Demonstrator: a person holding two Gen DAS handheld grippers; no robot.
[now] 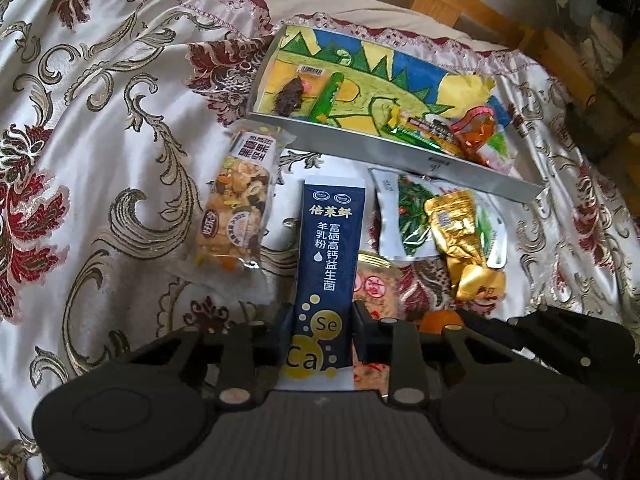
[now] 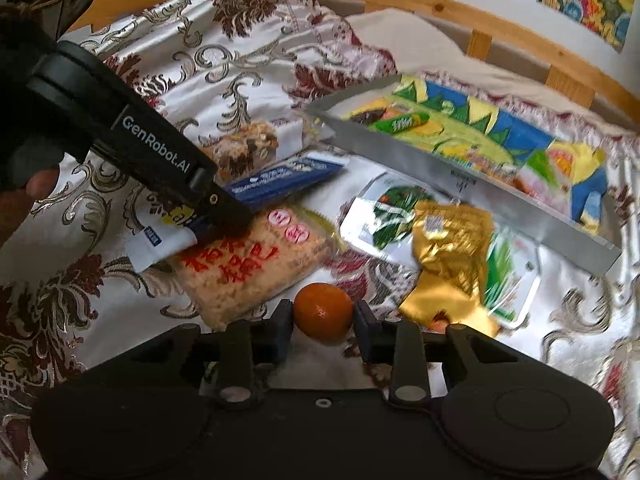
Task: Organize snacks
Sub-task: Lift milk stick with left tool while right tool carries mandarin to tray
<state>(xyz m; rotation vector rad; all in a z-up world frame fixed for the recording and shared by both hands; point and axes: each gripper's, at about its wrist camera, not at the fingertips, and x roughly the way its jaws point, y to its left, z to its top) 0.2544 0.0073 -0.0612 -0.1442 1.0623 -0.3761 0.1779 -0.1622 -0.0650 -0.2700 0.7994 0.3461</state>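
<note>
Grippers both tilt steeply down over the floral satin bedspread (image 1: 100,128). Your left gripper (image 1: 320,332) is clamped on the dark blue flat sachet with yellow bubbles (image 1: 330,248), pads pressing its two long edges near the lower end. Your right gripper (image 2: 323,318) holds the small round orange tangerine (image 2: 323,310) between its pads. Just beyond lie a clear pack of puffed rice cake (image 2: 256,264) and a crumpled gold foil packet (image 2: 452,248); the shallow silver tray with a dinosaur drawing (image 1: 400,152) sits farther off.
</note>
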